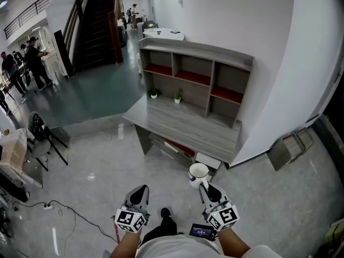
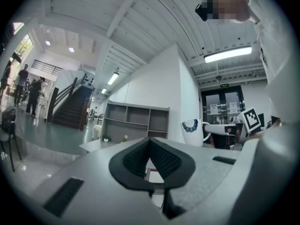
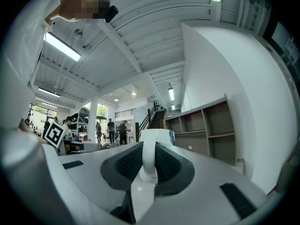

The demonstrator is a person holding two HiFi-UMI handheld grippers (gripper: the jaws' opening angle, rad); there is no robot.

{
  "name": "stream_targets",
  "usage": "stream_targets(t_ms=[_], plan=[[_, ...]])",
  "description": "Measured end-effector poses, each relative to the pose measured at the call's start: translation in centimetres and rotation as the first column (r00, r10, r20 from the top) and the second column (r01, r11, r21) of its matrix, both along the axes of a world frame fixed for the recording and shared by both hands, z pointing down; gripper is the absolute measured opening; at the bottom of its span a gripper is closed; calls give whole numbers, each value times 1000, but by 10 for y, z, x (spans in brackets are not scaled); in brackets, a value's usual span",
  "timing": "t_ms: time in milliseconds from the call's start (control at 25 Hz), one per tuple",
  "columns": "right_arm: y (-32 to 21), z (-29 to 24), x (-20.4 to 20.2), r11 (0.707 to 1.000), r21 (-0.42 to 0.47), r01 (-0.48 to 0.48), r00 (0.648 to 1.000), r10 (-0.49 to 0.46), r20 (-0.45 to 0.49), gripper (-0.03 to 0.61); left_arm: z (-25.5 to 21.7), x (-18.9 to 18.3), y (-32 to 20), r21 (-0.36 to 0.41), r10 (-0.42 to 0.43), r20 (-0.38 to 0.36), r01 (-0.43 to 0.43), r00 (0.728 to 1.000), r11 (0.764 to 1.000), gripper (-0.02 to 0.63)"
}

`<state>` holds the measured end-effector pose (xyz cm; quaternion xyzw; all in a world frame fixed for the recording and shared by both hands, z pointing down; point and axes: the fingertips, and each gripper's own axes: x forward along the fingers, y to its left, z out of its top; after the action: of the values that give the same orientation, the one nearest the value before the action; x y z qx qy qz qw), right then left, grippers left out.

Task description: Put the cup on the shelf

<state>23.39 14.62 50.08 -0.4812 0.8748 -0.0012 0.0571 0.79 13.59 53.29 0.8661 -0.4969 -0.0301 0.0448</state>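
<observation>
Right gripper view: the right tool (image 3: pixel 149 150) is clamping its dark ribbed pads (image 3: pixel 123 163) on the handle (image 3: pixel 148 165) of a white cup (image 3: pixel 160 136). The cup is standing upright just beyond the jaw tips, and a blue pattern is showing on its side. In the left gripper view, the left tool (image 2: pixel 150 141) is holding nothing, with its jaw tips pressed together and only a small gap lower down. The same cup (image 2: pixel 192 131) is showing off to that tool's right.

In the head view, both tools are being held low in front of the person, the left tool (image 1: pixel 141 193) beside the right tool (image 1: pixel 207 190). The cup (image 1: pixel 198 172) is hanging in the air over the grey floor (image 1: pixel 97 171), with its open mouth facing up. It is sitting near the front corner of the grey wooden surface (image 1: pixel 183 127) and well apart from the shelf unit (image 1: pixel 196 71) standing at the back of that surface. The shelf unit's upper compartments are showing red floors, and two small potted plants (image 1: pixel 153 93) are standing in its lower left opening. Farther off, a dark staircase (image 1: pixel 97 26) is rising at the upper left, and people (image 1: pixel 32 58) are standing to its left.
</observation>
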Motion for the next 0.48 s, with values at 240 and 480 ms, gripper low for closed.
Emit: stream_targets(t_ms=[240,480], plan=[[-46,-1,-8,1000,0,5,1000,-5,-7,80,3,-11,-47,1,-10,-25,10,1000,1000,9],[-110,-4,-24,1000,-7,10,1000,-10,-26,80,9,-23,-112,-11,-8,-47,8,999,1000,8]])
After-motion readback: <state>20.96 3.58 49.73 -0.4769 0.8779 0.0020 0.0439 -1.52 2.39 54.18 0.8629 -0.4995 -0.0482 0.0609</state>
